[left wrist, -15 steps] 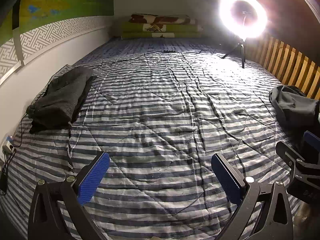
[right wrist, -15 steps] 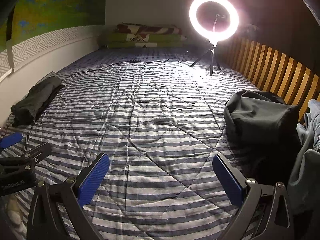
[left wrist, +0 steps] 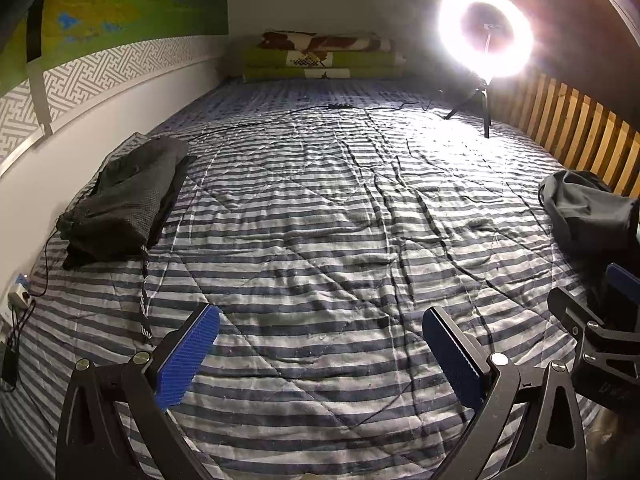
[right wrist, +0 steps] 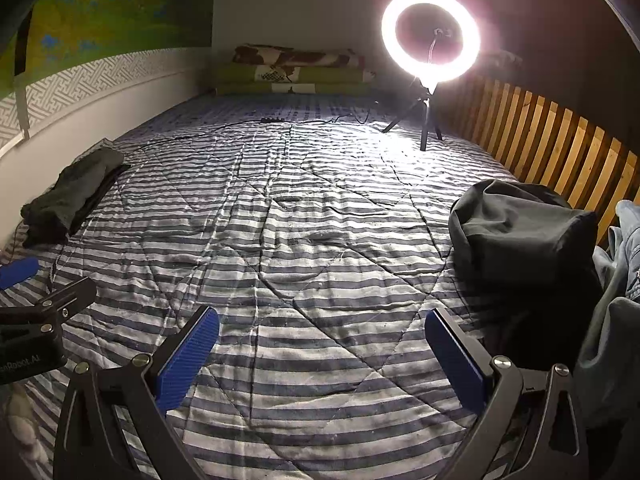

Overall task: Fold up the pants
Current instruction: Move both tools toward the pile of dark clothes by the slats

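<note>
Dark folded pants (left wrist: 124,200) lie stacked at the left edge of the striped bed, also seen far left in the right wrist view as folded pants (right wrist: 68,200). A crumpled dark garment (right wrist: 520,236) sits at the right by the slatted rail, and it shows as the crumpled garment (left wrist: 588,208) in the left wrist view. My left gripper (left wrist: 320,344) hovers open over bare quilt, nothing between its blue pads. My right gripper (right wrist: 322,346) is open too, just left of the crumpled garment. Each gripper shows at the edge of the other's view.
The striped quilt (left wrist: 320,220) covers the bed. A lit ring light (left wrist: 486,32) on a tripod stands at the back right, its cable running across the quilt. Folded blankets (left wrist: 320,56) are stacked at the far wall. Denim cloth (right wrist: 624,248) lies far right. A charger (left wrist: 18,300) sits at left.
</note>
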Tool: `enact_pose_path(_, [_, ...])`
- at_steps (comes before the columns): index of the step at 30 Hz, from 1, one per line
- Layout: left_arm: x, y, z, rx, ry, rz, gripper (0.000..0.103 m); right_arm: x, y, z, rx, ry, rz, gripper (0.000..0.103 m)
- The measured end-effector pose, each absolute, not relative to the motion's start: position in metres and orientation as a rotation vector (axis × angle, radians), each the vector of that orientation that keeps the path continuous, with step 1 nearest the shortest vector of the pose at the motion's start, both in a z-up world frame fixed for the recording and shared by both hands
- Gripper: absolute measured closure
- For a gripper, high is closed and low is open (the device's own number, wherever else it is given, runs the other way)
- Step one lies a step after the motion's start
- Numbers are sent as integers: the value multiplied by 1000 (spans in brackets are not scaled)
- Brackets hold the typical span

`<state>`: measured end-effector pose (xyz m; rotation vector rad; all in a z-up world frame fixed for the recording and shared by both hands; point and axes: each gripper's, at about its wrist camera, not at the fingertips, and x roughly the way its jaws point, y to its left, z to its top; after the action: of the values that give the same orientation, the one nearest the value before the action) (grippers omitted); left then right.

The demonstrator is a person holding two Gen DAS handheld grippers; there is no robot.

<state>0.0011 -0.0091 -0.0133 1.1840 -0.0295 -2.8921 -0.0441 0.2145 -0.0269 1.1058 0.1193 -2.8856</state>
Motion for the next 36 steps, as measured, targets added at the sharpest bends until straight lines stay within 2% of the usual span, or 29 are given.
enact_pose_path(13, [3,-7,-10,1174,-37,-2900,0,-43,214,-25,1104,120,-2885,2])
enact_pose_path(36, [61,-1,49,996,-79,-2943,0,-6,220,24,1003,97,-2934,2])
